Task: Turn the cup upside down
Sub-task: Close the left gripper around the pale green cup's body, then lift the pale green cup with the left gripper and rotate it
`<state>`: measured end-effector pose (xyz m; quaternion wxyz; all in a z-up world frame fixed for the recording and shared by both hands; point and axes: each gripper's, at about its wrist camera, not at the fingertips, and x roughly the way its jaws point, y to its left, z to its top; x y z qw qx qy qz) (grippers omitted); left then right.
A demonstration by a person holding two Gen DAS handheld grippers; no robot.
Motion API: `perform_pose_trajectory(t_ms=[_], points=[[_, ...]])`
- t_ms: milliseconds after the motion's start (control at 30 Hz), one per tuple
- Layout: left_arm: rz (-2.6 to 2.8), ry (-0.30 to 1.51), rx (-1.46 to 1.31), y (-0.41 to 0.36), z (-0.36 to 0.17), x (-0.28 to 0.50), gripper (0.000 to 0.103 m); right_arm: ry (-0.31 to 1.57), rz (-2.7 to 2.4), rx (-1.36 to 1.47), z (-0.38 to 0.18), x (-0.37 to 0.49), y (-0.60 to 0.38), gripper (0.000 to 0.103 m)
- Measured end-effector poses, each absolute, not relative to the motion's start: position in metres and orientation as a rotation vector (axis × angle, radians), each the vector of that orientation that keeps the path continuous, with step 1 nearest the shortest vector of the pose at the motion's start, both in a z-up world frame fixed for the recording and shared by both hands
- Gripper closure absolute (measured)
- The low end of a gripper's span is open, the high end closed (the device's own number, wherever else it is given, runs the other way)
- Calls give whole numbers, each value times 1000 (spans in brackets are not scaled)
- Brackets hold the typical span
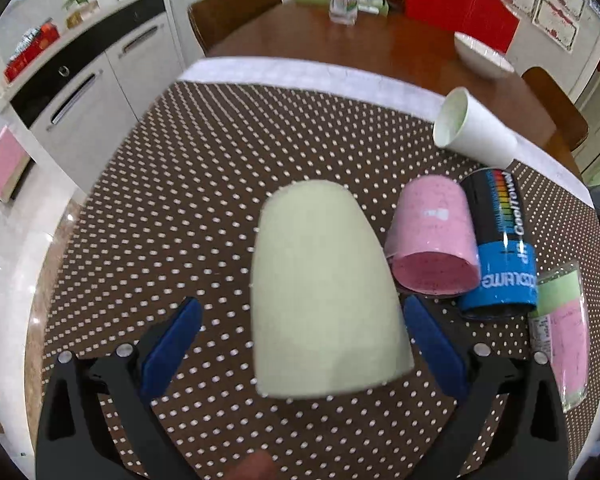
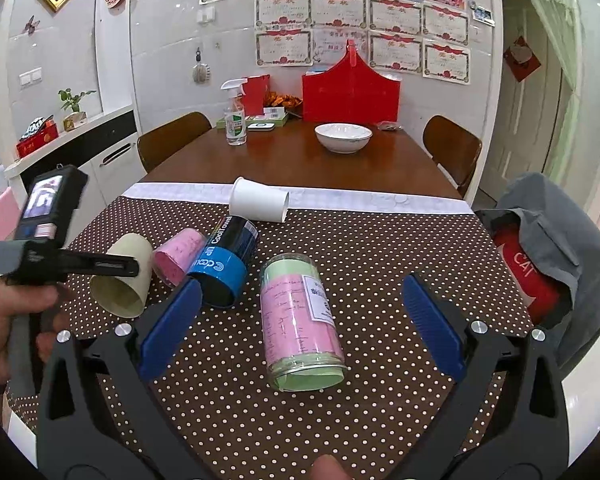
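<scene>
A pale green cup (image 1: 324,292) lies on its side on the dotted cloth (image 1: 180,208), mouth toward me. My left gripper (image 1: 300,344) is open with its blue pads (image 1: 172,344) on either side of the cup, apart from it. In the right wrist view the same cup (image 2: 120,280) lies at the left with the left gripper's body over it. My right gripper (image 2: 300,324) is open and empty, its pads astride a pink and green clear jar (image 2: 300,320) lying on its side.
A pink cup (image 1: 432,236), a black and blue can (image 1: 500,244) and a white paper cup (image 1: 472,128) lie on their sides to the right. A white bowl (image 2: 343,137), a spray bottle (image 2: 234,114) and a red basket (image 2: 350,92) stand on the far table. Chairs flank it.
</scene>
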<state>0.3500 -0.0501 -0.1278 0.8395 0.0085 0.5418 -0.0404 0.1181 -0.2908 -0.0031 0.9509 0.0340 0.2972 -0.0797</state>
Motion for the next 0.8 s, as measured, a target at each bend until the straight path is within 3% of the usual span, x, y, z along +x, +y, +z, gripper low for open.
perform_pose_trajectory(t_ms=[167, 200, 267, 800], points=[[-77, 1188, 27, -54, -141, 359, 4, 610, -163, 75, -6, 118, -295, 5], [-84, 1196, 25, -55, -143, 363, 7, 611, -164, 78, -6, 117, -296, 5], [-116, 1217, 9, -55, -147, 367, 25, 613, -167, 83, -7, 117, -299, 5], [-167, 1143, 24, -52, -126, 292, 26, 621, -157, 96, -10, 112, -298, 5]])
